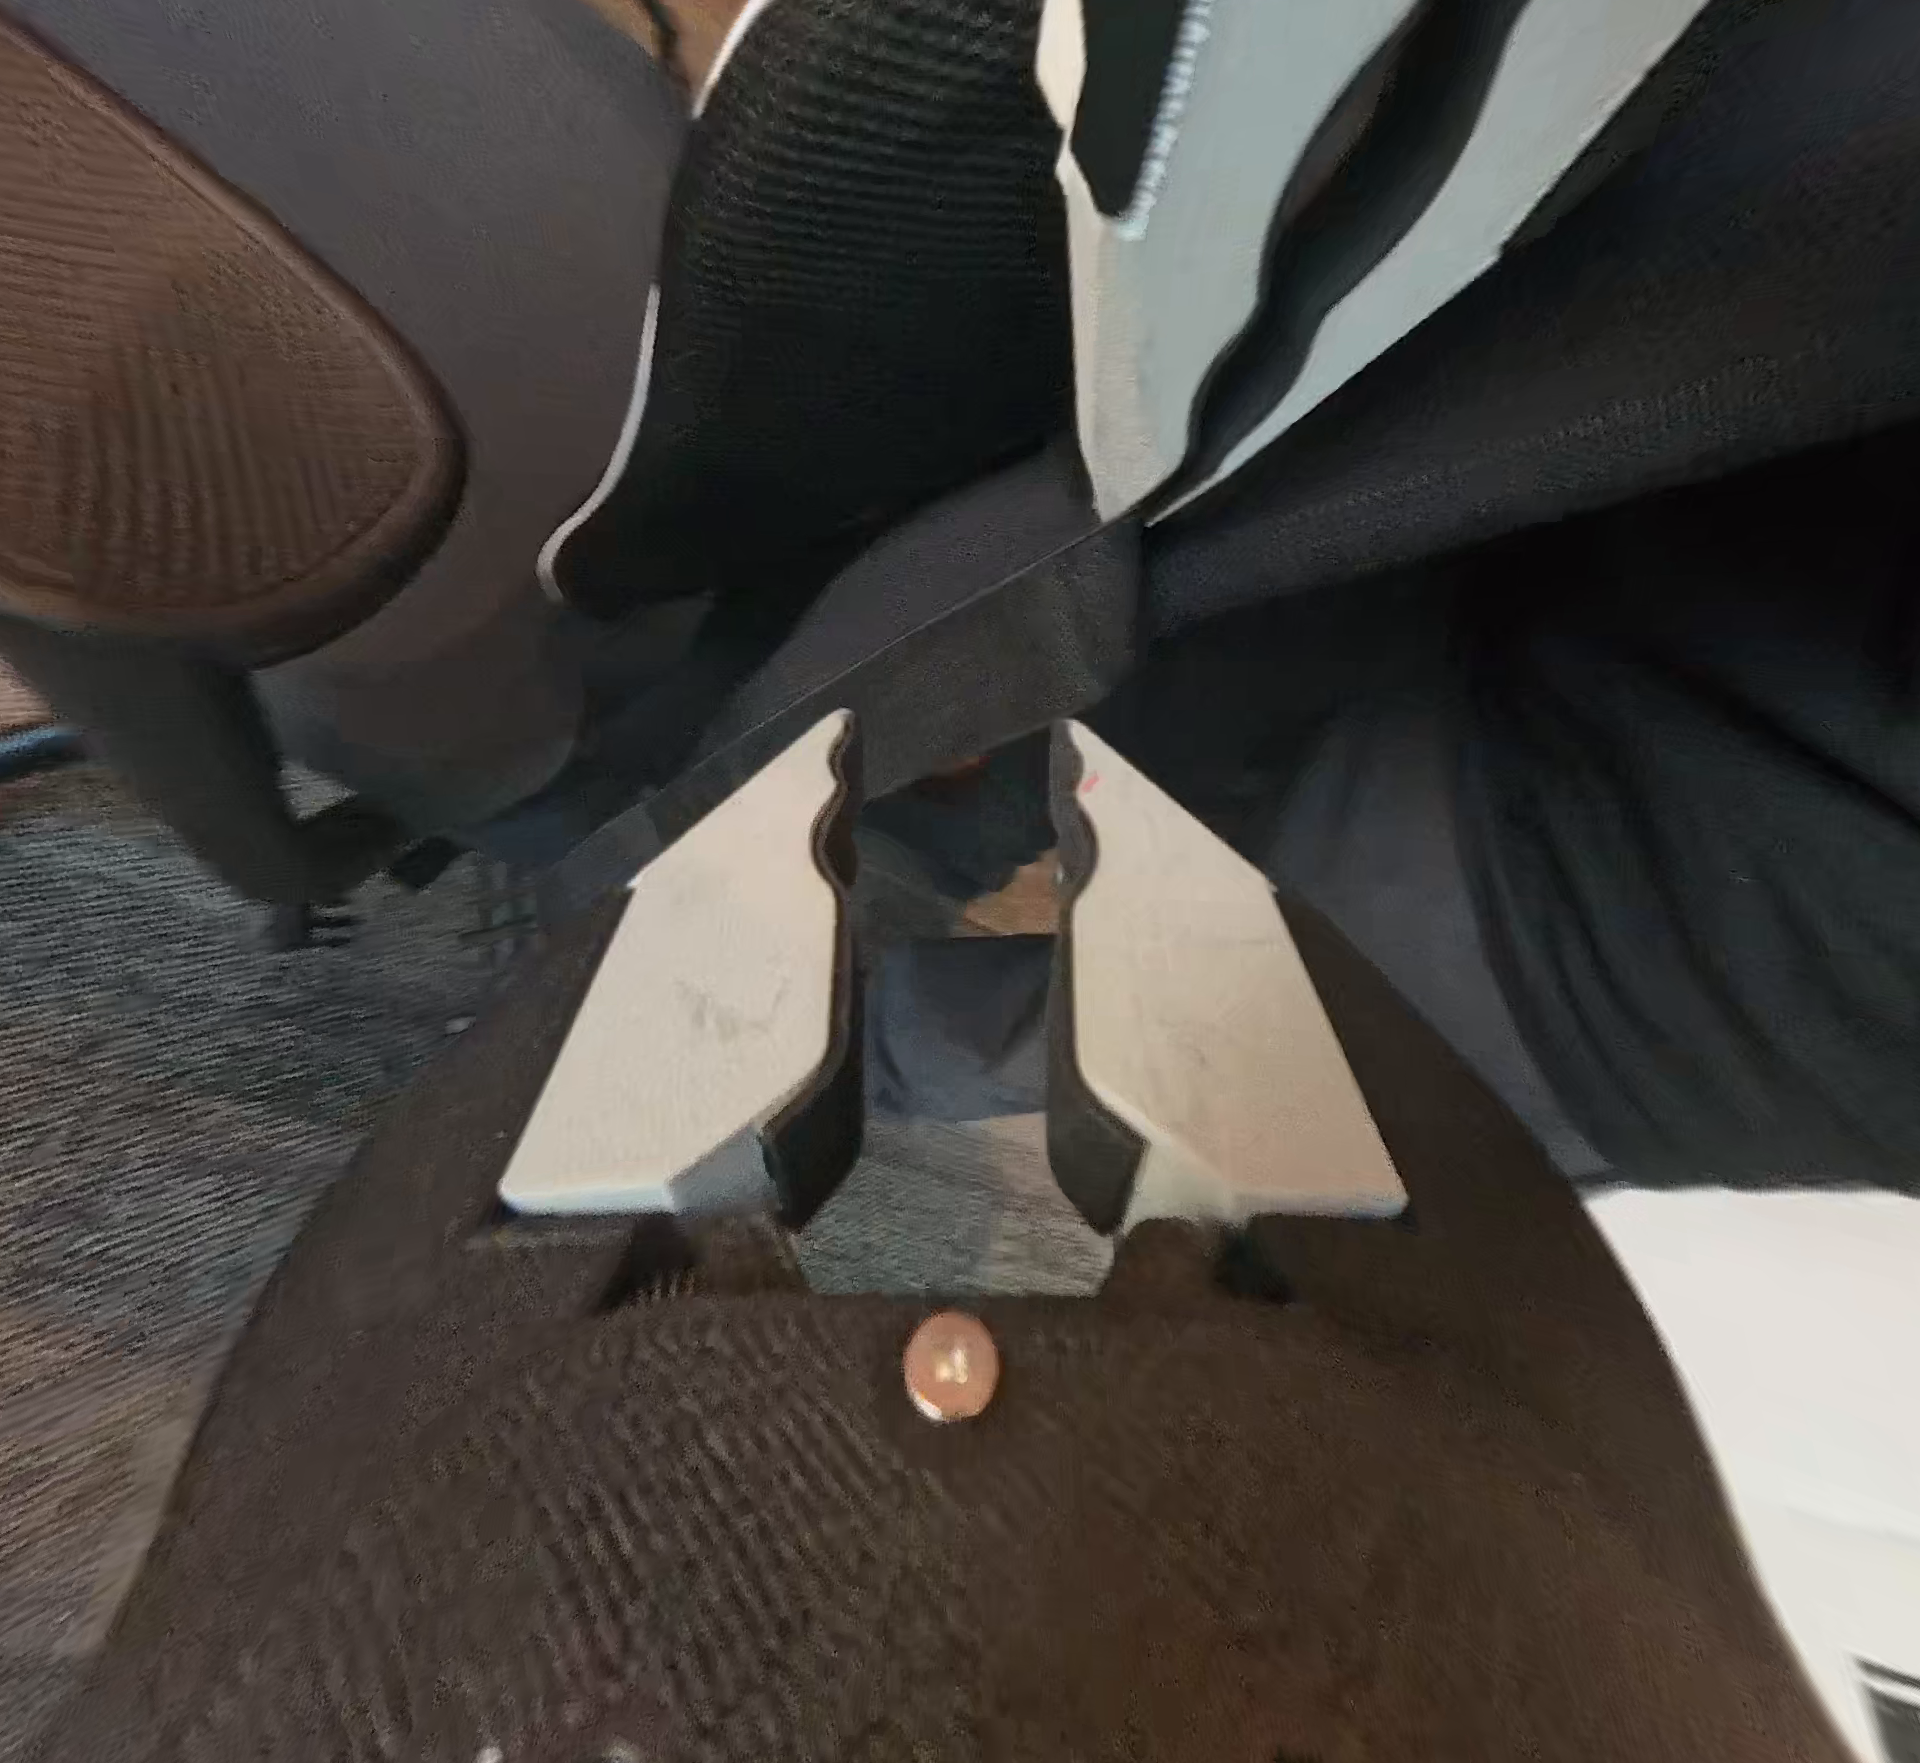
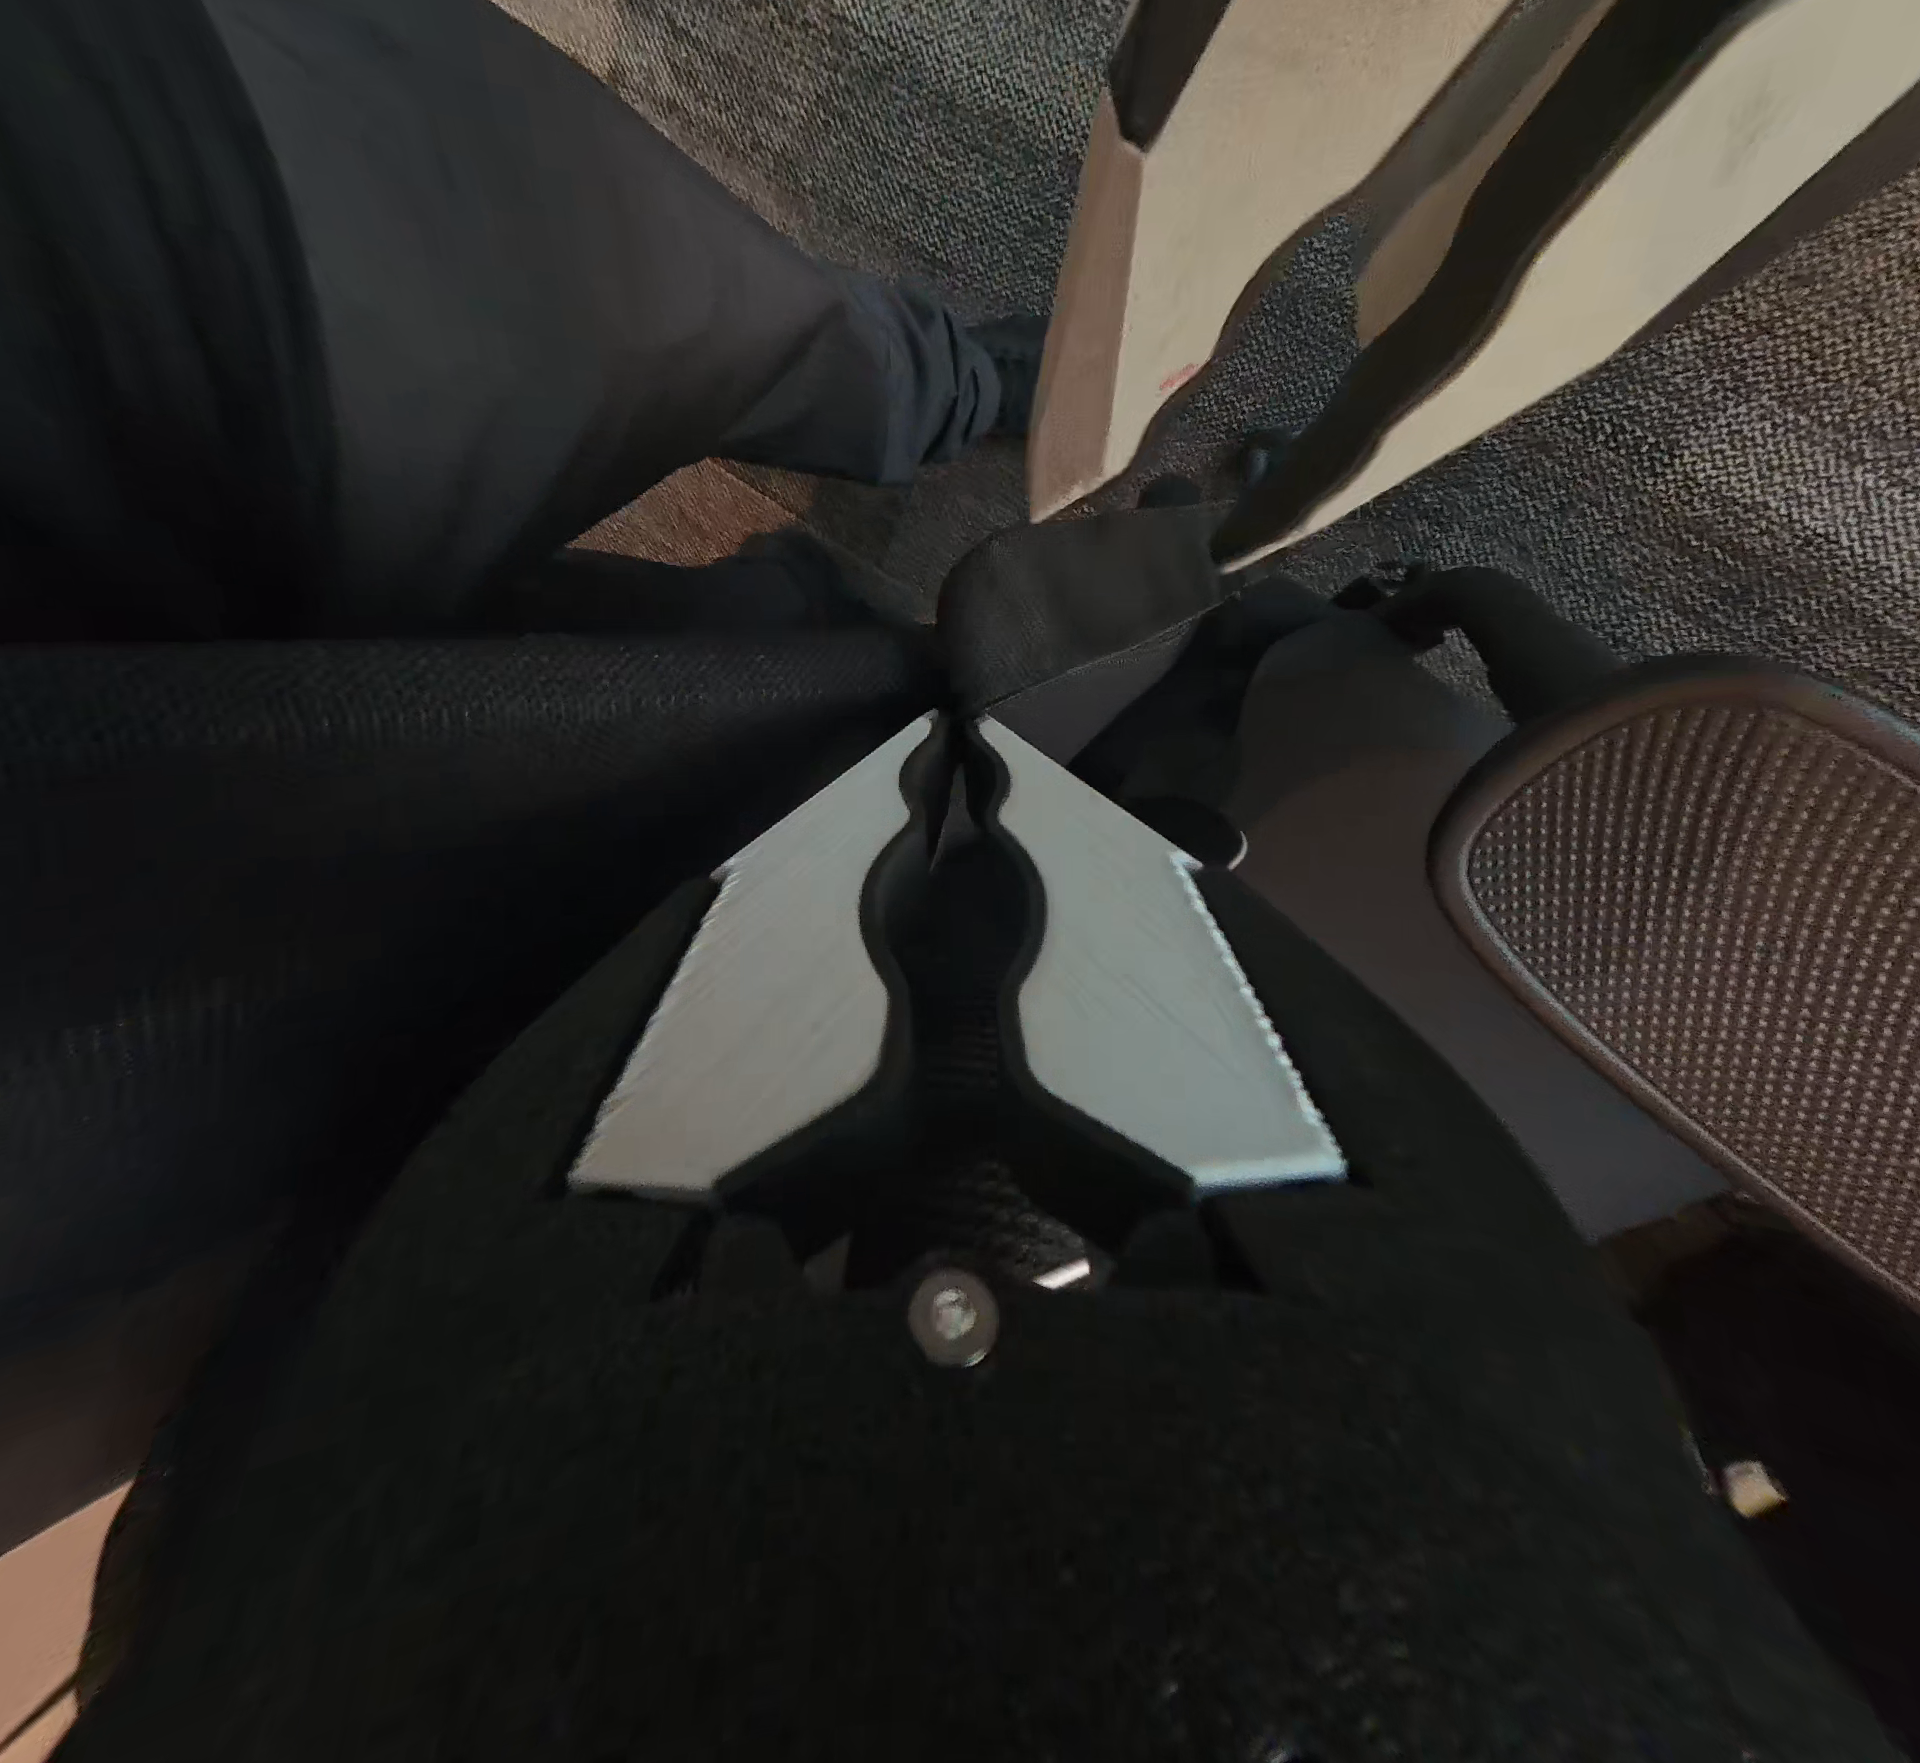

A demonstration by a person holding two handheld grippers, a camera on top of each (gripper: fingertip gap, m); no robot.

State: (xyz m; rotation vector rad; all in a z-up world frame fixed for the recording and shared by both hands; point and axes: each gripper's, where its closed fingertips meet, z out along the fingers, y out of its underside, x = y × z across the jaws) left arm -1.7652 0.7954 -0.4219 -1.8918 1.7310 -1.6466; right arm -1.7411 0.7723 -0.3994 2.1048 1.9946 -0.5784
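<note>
Nearest the lens in the right wrist view, the right gripper point(image 2: 961, 737) had its two white fingers nearly together at the tips, pinching a fold of black strap point(image 2: 1081, 601) that ran up and to the right from the pinch. Left of that pinch lay a black mesh bag point(image 2: 416, 778), and beyond it a person's leg in dark trousers point(image 2: 468, 259) stretched over grey carpet point(image 2: 883, 30). To the right stood a brown mesh chair armrest point(image 2: 1704, 924).

Farther off in the same view, the left gripper point(image 2: 1226, 529) came in from the upper right, its tips at the strap's far end; whether it gripped the webbing could not be told there. In the left wrist view, the left gripper point(image 1: 956, 737) showed a moderate gap between its fingers, with the black strap point(image 1: 935, 664) crossing right at their tips. Beyond lay the black mesh bag point(image 1: 862, 259), edged with white piping, and the right gripper point(image 1: 1299, 155) reaching down from the top.
</note>
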